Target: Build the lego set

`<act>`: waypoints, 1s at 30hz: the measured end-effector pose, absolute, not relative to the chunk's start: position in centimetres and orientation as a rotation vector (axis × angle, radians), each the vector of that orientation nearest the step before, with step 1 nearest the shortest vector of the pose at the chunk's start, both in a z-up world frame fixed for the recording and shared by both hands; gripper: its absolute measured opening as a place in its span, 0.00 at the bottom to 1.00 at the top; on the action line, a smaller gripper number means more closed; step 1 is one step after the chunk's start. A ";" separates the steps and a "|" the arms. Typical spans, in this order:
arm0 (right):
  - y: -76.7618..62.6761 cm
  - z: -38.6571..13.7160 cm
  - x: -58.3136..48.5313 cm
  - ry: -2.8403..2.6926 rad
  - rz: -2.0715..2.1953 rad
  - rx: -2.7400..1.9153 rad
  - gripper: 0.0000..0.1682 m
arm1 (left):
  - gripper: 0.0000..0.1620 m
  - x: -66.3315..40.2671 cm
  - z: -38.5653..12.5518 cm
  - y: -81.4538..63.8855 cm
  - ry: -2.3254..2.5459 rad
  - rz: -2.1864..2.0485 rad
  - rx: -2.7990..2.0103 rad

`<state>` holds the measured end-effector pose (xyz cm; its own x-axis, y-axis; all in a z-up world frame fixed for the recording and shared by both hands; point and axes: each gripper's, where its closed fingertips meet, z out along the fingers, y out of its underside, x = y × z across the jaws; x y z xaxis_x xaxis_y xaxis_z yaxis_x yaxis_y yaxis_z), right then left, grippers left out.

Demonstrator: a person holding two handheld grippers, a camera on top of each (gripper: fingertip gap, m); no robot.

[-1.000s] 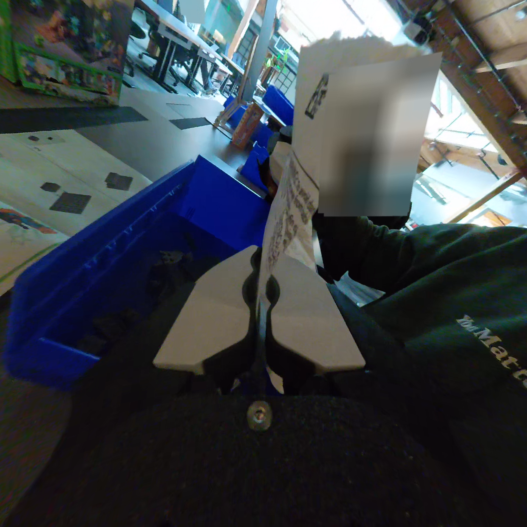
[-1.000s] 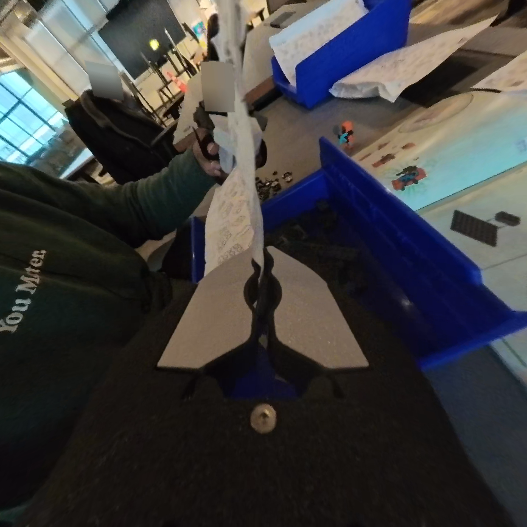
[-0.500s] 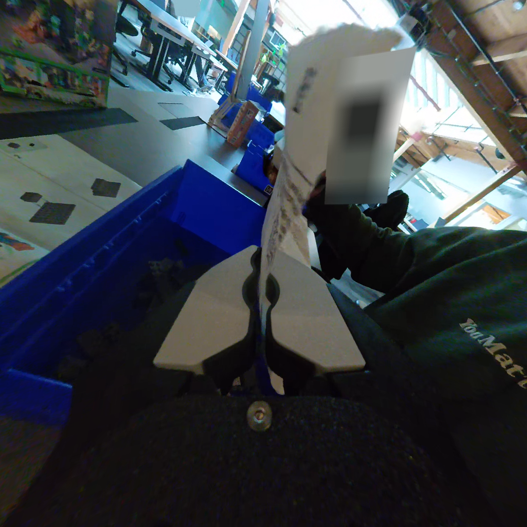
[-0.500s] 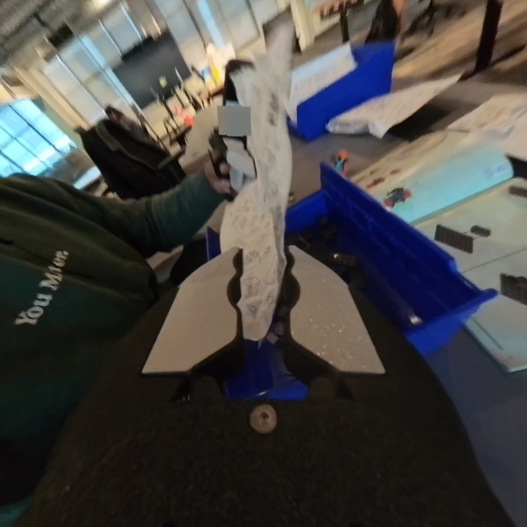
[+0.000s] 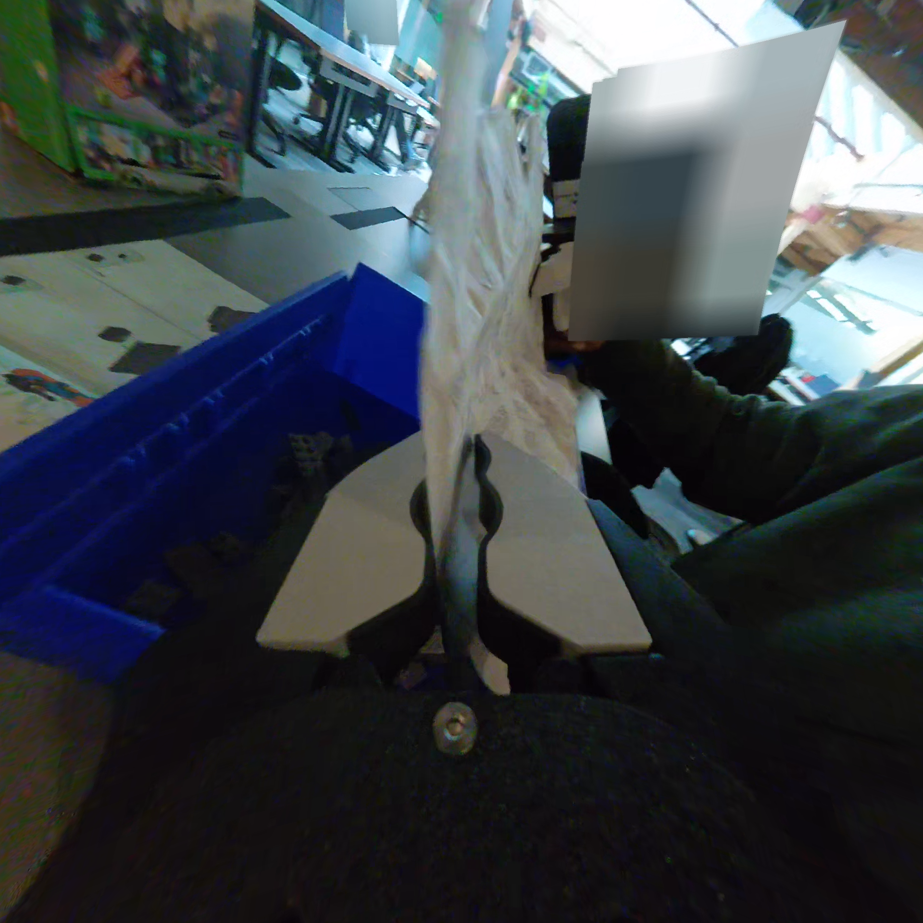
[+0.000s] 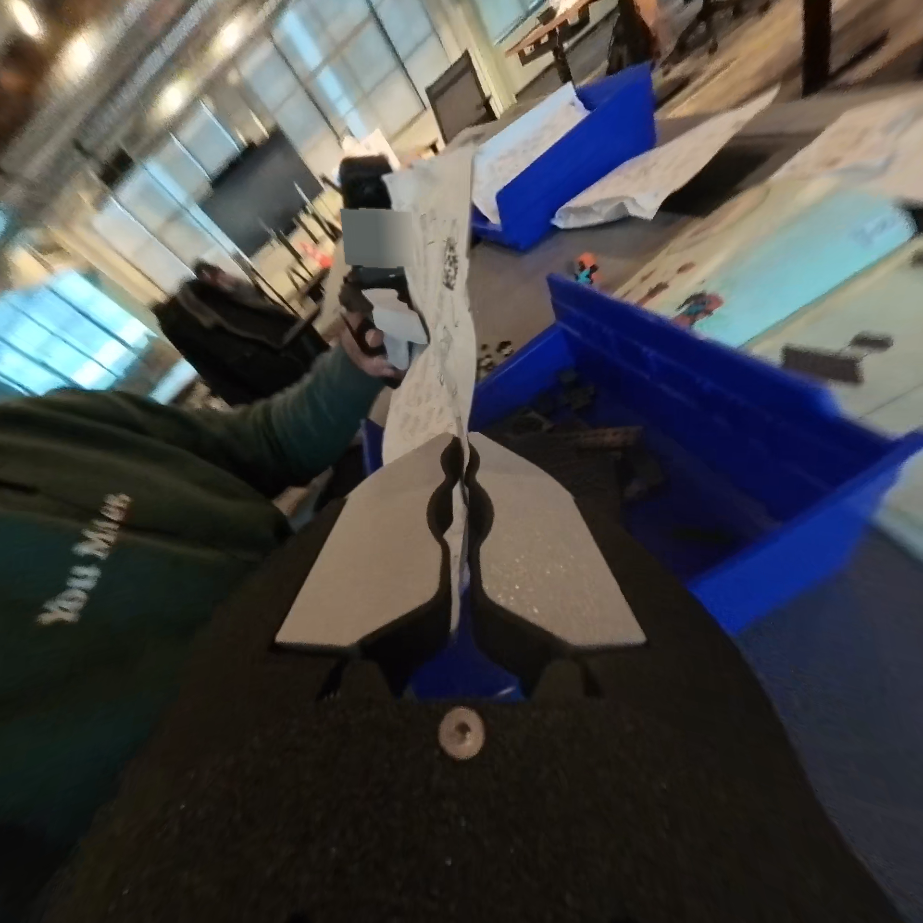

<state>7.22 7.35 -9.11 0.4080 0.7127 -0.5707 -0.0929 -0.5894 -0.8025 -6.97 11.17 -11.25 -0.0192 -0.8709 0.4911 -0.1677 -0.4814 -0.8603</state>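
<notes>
I have the white paper bag (image 5: 474, 309) pinched in both tools, left tool (image 5: 462, 444) and right tool (image 6: 462, 442), stretched upright at frame centre above the blue bin (image 6: 724, 399). It looks light, thin and crinkly, likely to tear, so I'd grip its edges firmly.

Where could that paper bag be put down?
Both grippers, left and right, pinch the paper bag. The grey table between the blue bin and green box looks bare. The bin holds dark pieces; the pale mat carries scattered plates.
</notes>
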 end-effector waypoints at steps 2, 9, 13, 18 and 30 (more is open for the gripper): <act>7.4 -9.3 7.3 -0.435 1.343 -1.865 0.00 | 0.17 -7.5 -11.0 11.6 1.084 -1.446 -1.672; 7.5 -10.8 8.5 -0.288 1.446 -1.854 0.00 | 0.27 -10.7 -11.2 12.6 1.161 -0.733 -1.592; 7.6 -11.0 8.5 -0.278 1.472 -1.839 0.00 | 0.27 -11.2 -12.2 11.2 1.199 -0.593 -1.593; 7.0 -10.7 8.0 -0.316 1.482 -1.846 0.00 | 0.27 -11.6 -13.0 10.5 1.188 -0.512 -1.614; 4.2 -8.7 6.1 -0.472 1.481 -1.803 0.00 | 0.28 -12.2 -11.9 9.1 1.145 -0.835 -1.671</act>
<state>6.05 4.22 -8.72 0.2647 0.6880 -0.6758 -0.1701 -0.6565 -0.7349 -12.20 9.13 -11.85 0.3383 -0.9404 0.0344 -0.3203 -0.1495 -0.9355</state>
